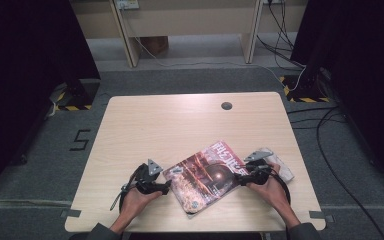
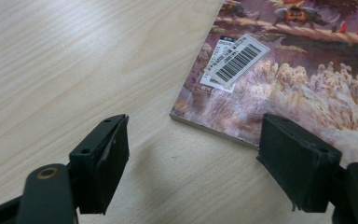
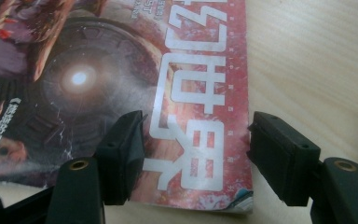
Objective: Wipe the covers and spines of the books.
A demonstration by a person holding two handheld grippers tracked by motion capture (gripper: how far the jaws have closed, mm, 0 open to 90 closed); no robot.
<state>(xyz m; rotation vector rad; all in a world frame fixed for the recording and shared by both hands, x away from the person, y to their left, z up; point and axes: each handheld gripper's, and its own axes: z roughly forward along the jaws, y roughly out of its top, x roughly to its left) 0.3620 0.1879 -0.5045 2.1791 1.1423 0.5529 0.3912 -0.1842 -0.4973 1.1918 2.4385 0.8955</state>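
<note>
— Glossy magazine [image 1: 207,176] lay askew at the table's [image 1: 180,120] near edge, between your grippers. Why?

— You'd set the left gripper [image 1: 166,187] and right gripper [image 1: 241,175] at opposite edges, both wide open, gripping nothing. A grey packet [image 1: 279,162] lay just right.

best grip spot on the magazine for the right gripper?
Probably the title-side corner of the magazine. It lies flat on the table, so no face can be pinched from above. The right gripper is open, its jaws straddling that corner; come in low from the table side and close across the thin edge.
</note>
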